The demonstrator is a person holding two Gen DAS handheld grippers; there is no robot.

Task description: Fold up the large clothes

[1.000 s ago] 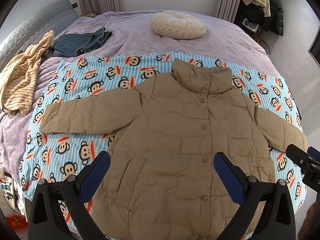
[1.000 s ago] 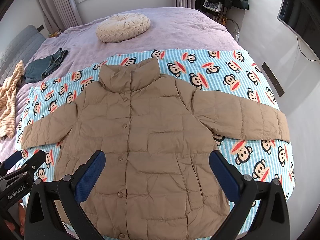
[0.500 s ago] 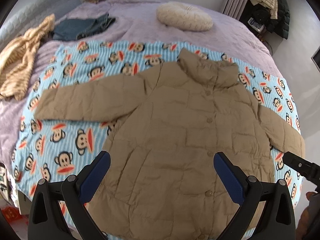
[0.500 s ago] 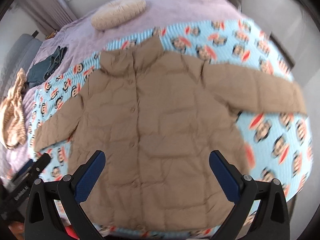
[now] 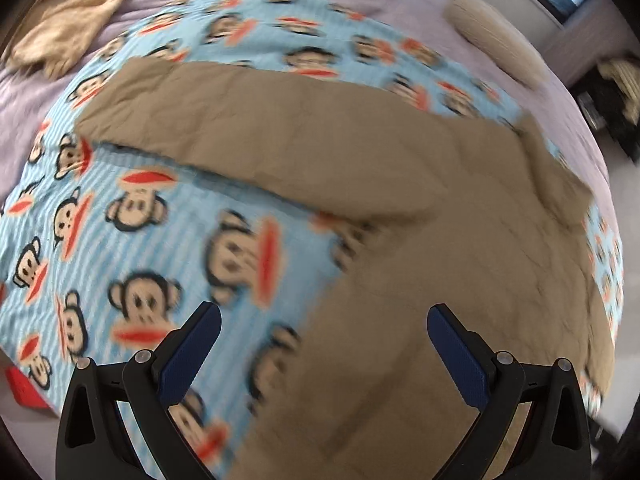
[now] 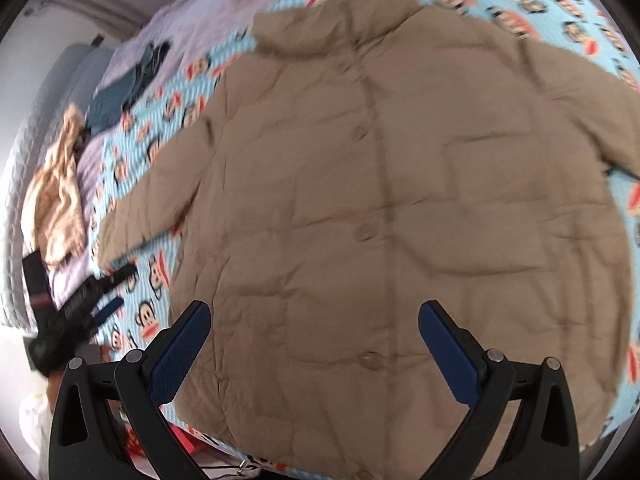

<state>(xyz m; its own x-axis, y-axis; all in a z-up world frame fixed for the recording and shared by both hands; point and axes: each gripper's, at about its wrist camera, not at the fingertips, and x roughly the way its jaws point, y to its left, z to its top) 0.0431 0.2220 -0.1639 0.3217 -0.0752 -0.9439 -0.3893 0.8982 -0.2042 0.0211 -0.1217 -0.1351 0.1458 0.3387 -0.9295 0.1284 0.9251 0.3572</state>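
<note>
Left gripper (image 5: 324, 330): jaws spread wide, holding nothing; poised low over the near left side of the jacket, one finger above the blanket, the other above the jacket's body.
Right gripper (image 6: 314, 326): likewise wide apart and empty; hovering above the lower front of the jacket, close to the near edge of the bed.
Jacket (image 6: 380, 200): tan, padded, buttoned, lying face up and flat on the monkey-print blanket (image 5: 120, 216), hem at the near edge of the bed, collar toward the far side, both sleeves stretched outward.
Left sleeve (image 5: 224, 120): spread toward the left edge of the blanket, cuff apart from the striped garment.
Step in hand: probably the approach to a first grip, fold not yet begun.
Doing it well: pinch the cuff or the hem corner through all padded layers, not the top skin only; lift enough to clear the puffy body; lay the sleeve straight across the chest; keep the other side pinned flat so the slippery shell does not slide.
Farther off: striped garment (image 6: 56, 200) and dark jeans (image 6: 128, 88) at the left edge of the bed; round cushion (image 5: 496, 36) near the far edge.
Change from half a second ago: both cameras much lower and closer to the cloth, left view swung toward the sleeve, picture more blurred; jaw spread unchanged; jacket unmoved.
</note>
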